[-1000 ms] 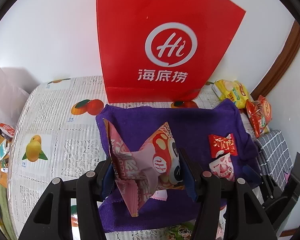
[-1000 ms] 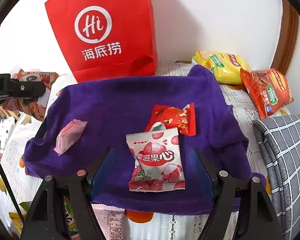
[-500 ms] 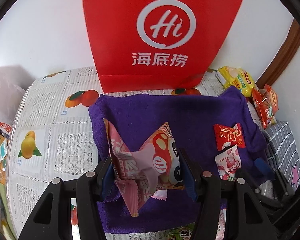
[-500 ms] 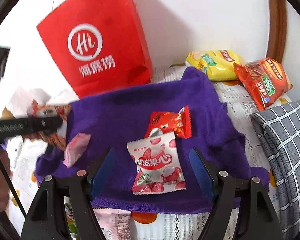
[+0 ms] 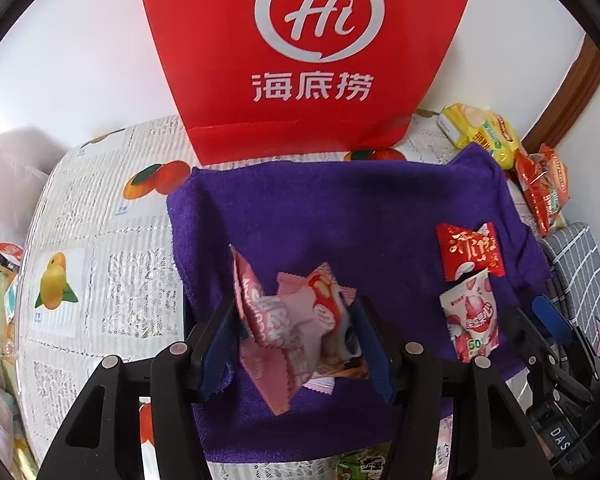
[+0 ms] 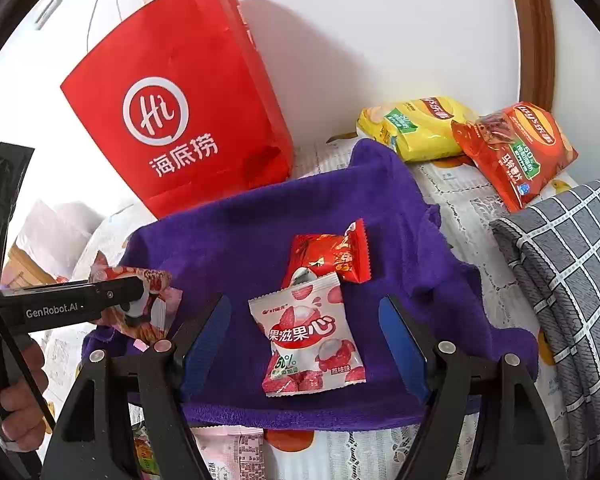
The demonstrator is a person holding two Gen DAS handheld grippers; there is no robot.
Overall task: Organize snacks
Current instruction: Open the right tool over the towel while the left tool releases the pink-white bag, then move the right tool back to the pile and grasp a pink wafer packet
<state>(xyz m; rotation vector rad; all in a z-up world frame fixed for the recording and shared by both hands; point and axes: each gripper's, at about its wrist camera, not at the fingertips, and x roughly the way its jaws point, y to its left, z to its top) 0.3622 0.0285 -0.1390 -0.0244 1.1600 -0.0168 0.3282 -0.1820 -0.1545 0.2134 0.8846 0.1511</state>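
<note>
My left gripper (image 5: 296, 320) is shut on a crumpled pink snack packet (image 5: 288, 328), low over the near left part of the purple towel (image 5: 340, 208). The right wrist view shows that gripper (image 6: 128, 296) side-on with the packet (image 6: 156, 280) in it. My right gripper (image 6: 304, 304) stands open over the towel's front (image 6: 240, 248). Between its fingers, flat on the towel and untouched, lies a white lychee candy packet (image 6: 308, 340). A red packet (image 6: 328, 256) lies just behind it. The left wrist view has both packets at the right, the red one (image 5: 470, 250) and the lychee one (image 5: 474, 320).
A tall red paper bag (image 5: 312, 60) stands against the wall behind the towel. A yellow chips bag (image 6: 416, 128) and an orange-red one (image 6: 512, 152) lie at the back right. A grey checked cushion (image 6: 560, 260) is on the right. A fruit-print tablecloth (image 5: 100, 260) covers the table.
My left gripper has sunk toward the towel with the pink packet and now reaches into the right wrist view. The right wrist has rolled, tilting its view.
</note>
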